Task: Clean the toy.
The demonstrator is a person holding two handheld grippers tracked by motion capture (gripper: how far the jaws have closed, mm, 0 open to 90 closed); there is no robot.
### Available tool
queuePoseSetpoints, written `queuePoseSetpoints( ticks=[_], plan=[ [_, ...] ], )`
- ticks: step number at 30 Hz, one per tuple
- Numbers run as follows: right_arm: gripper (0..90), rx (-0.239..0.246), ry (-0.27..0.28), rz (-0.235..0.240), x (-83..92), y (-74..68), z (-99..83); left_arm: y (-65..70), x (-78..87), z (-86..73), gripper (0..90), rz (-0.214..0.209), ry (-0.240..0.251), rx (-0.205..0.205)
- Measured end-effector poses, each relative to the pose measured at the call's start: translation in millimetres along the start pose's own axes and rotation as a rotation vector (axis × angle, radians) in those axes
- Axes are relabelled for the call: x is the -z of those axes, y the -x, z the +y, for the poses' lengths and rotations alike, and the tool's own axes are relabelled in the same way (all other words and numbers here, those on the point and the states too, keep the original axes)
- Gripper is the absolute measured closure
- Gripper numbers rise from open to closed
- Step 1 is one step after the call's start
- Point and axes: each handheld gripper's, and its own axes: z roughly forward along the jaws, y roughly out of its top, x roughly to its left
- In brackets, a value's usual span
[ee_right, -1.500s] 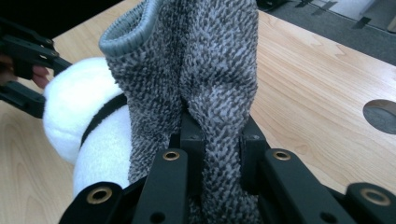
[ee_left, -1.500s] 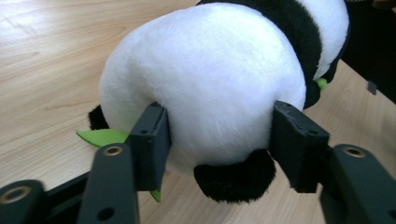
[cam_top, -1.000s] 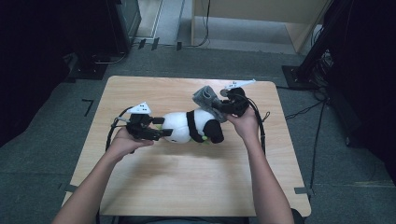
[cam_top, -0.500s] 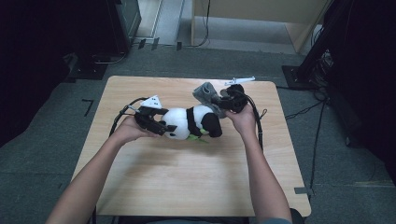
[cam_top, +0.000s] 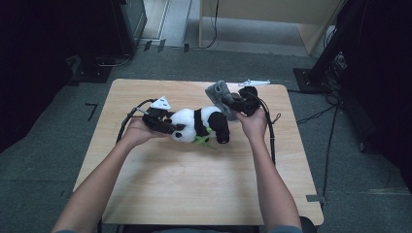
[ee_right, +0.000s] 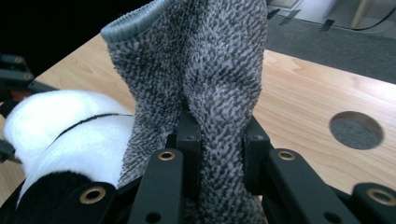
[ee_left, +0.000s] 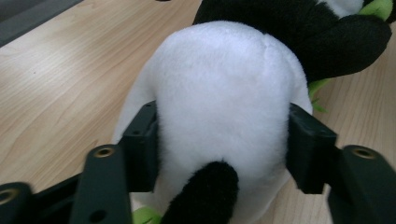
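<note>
Two soft things lie mid-table [cam_top: 160, 194]. The plush panda [cam_top: 199, 124] looks light and squashy; the left gripper [ee_left: 219, 140], just closing, squeezes its white body, a good hold. Beside the panda's far end, the right gripper [ee_right: 217, 140] pinches a limp grey sock [ee_right: 210, 70].

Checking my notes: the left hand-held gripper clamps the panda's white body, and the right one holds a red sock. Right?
Not quite: the sock is grey, as the right gripper view shows. The left hand-held gripper does clamp the panda.
</note>
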Motion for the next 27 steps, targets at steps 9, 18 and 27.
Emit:
queuePoseSetpoints(
  ticks=[9, 18, 27],
  plan=[
    [77.2, -0.001, 0.111, 0.036, 48.8, -9.0, -4.7, 2.7, 13.1, 6.6, 62.0, -0.034, 0.006, 0.187],
    [77.2, 0.080, 0.205, 0.108, 103.8, -53.7, -27.3, 33.1, 34.6, -5.7, 61.8, 0.057, 0.099, 0.374],
    [77.6, 0.129, 0.076, 0.097, 70.5, -81.7, -61.1, 70.9, 29.0, -17.2, 60.7, 0.119, 0.148, 0.422]
  ],
)
